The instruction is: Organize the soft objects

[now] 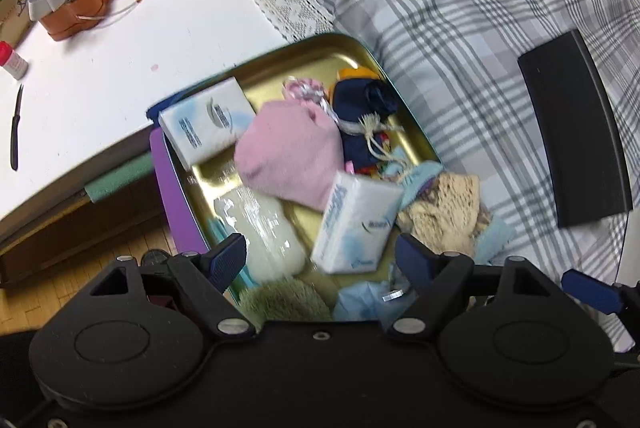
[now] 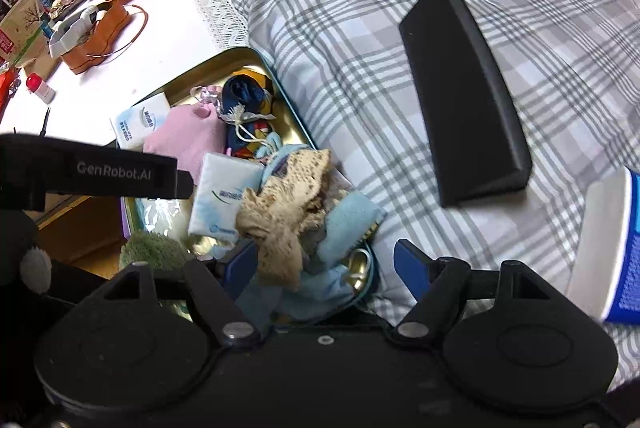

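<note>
A gold tin tray (image 1: 352,46) lies on the plaid bed, holding soft things: a pink pouch (image 1: 288,152), a navy drawstring bag (image 1: 362,104), two tissue packs (image 1: 356,224), a beige lace cloth (image 1: 444,212), a white wrapped roll (image 1: 260,232) and light blue cloth (image 1: 360,300). My left gripper (image 1: 322,260) is open and empty above the tray's near end. In the right wrist view the tray (image 2: 244,54) shows too. My right gripper (image 2: 326,264) is open over the tray's near right corner, with the lace cloth (image 2: 280,216) and blue cloth (image 2: 344,224) between its fingers.
A black wedge-shaped box (image 2: 464,92) lies on the bed right of the tray. A white table (image 1: 140,36) to the left holds a brown leather organizer (image 1: 84,0), a small bottle (image 1: 12,60) and a knife (image 1: 16,128). A blue and white container (image 2: 624,248) is at far right.
</note>
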Demonstrator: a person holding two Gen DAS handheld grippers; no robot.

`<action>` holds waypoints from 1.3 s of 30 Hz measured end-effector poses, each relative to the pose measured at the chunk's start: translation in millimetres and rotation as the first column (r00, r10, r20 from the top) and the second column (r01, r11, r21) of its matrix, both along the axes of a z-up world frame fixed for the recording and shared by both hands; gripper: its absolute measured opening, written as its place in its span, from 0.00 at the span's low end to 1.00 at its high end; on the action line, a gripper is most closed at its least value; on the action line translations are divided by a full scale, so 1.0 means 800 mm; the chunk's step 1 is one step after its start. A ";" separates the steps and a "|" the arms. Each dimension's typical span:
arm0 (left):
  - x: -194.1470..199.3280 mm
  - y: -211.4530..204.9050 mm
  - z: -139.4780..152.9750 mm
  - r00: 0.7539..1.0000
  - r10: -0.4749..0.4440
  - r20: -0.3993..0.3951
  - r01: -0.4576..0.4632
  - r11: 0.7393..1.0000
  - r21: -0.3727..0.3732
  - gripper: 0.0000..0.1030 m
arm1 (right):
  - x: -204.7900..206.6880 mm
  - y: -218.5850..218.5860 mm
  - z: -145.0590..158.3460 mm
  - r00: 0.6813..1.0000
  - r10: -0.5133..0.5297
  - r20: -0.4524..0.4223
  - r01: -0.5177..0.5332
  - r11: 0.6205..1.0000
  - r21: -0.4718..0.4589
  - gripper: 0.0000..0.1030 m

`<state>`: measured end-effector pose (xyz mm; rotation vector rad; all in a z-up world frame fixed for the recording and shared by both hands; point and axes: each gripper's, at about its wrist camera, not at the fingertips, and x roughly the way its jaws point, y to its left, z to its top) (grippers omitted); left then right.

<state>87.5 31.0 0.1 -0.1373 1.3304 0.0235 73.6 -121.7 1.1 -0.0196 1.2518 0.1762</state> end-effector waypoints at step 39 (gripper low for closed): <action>-0.139 -0.056 0.042 0.988 0.005 0.154 -0.018 0.996 0.082 0.76 | -0.127 -0.063 0.038 0.986 -0.101 0.136 0.108 0.993 -0.046 0.74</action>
